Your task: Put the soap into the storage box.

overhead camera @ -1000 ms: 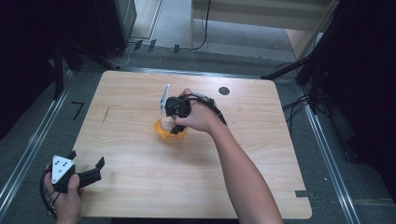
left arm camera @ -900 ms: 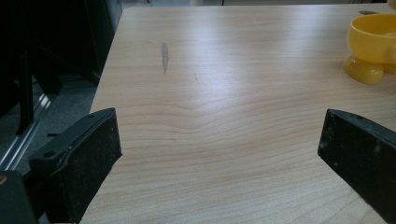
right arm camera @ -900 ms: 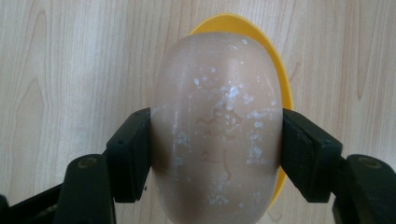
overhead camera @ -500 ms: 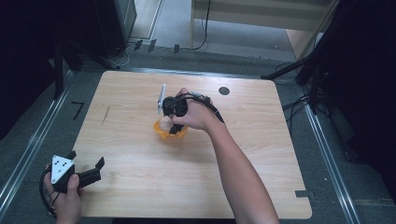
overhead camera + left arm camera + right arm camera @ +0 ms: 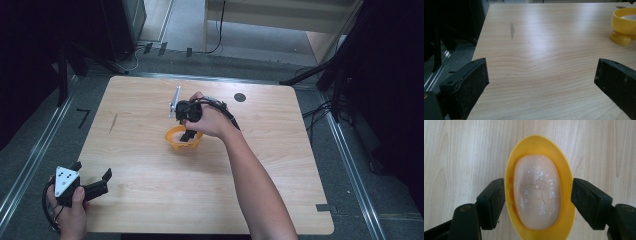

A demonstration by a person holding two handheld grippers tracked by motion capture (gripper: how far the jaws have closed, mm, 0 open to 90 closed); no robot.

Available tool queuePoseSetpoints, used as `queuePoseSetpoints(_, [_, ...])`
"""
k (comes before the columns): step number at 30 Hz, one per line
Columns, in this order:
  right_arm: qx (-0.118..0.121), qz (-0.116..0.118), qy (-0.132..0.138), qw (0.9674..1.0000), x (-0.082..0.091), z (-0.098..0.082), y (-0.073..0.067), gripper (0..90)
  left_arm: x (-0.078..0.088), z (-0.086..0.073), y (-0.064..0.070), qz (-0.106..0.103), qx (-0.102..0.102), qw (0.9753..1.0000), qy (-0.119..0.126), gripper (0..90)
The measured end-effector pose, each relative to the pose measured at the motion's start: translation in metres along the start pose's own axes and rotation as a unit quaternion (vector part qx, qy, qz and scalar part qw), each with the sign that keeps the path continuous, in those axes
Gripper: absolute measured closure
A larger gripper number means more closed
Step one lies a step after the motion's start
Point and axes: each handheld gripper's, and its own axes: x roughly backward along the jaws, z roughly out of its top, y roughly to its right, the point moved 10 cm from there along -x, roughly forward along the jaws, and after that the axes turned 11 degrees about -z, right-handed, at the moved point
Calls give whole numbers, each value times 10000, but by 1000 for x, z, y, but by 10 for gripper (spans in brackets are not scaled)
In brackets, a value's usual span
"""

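The right gripper (image 5: 537, 193) points straight down over the bench (image 5: 461, 150). Its jaws have just been opening and now stand a modest way apart, one on each side of a yellow oval dish (image 5: 536, 143). They grip nothing. A pale bar of soap (image 5: 537, 182) lies between them, seated in the hollow of the dish, with clear yellow showing between the bar and each pad. The pads stand level with the dish's rim at its widest part. The left pad looks to be right against the rim and the right one just beside it, but I cannot tell whether either truly touches.

The soap and the dish share one long axis, which runs up and down the right gripper view and so lies across the line from pad to pad. The jaws therefore bracket the short width of both, and any closing would meet the dish's walls before the bar.

In the high view the dish (image 5: 172, 141) sits near the middle of the bench, directly under the right hand (image 5: 207, 120). The left gripper (image 5: 541, 73) rests at the near left corner, well apart, its jaws wide and empty. The dish (image 5: 625, 25) shows far off to its upper right, so the right hand is much the nearer.
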Motion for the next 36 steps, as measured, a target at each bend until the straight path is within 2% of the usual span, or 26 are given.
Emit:
queuePoseSetpoints(7, [-59,-56,-92,9999,0,-6,-1,290,0,0,0,12,-8,10000,-1,0])
queuePoseSetpoints(17, [-203,-160,1,9997,8,-21,-6,266,-1,0,0,12,4,10000,0,0])
queuePoseSetpoints(25, [-376,-267,184,9988,17,-36,-12,135,-1,0,0,8,-11,10000,-14,0])
queuePoseSetpoints(28, [-455,-272,244,9983,19,-42,-16,118,-1,0,0,16,-22,10000,-20,0])
queuePoseSetpoints(32, [-621,-362,279,9970,21,-52,-20,14,-2,0,1,20,-29,10000,-48,0])
queuePoseSetpoints(36, [-782,-370,246,9959,23,-63,-26,0,-2,-1,1,22,-38,10000,-66,0])
